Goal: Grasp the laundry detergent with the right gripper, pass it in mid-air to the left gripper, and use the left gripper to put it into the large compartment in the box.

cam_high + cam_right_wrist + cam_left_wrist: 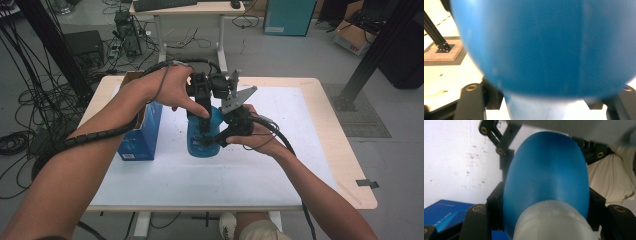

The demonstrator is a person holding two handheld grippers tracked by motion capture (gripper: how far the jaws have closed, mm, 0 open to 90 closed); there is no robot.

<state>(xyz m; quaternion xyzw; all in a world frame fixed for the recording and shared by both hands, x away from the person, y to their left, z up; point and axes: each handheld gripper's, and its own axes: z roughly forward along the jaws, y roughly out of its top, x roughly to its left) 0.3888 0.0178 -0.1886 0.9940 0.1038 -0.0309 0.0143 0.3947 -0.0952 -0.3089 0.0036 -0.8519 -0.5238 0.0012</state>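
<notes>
both grippers meet on the blue bottle (204,136), which stands upright near the middle of the bench (320,165), on its white mat. the right gripper (223,138), on the bottle's near right side, has the blue body between its jaws in the right gripper view, but i cannot tell whether the pads press on it or stand just off. the left gripper (204,125) comes down on the bottle from above and a little behind; in the left gripper view its jaws are clamped on the blue body (546,172) just beyond the pale translucent neck part (552,220). left of the bottle, close by, stands a blue box (142,135). beyond the bench are a second desk and loose cables on the floor

the bottle looks like smooth, rounded plastic, probably light, stiff enough for a firm pinch but slippery on the curve. the safer hold is likely low on the shoulder by the neck, where the body narrows and the pads can seat
</notes>
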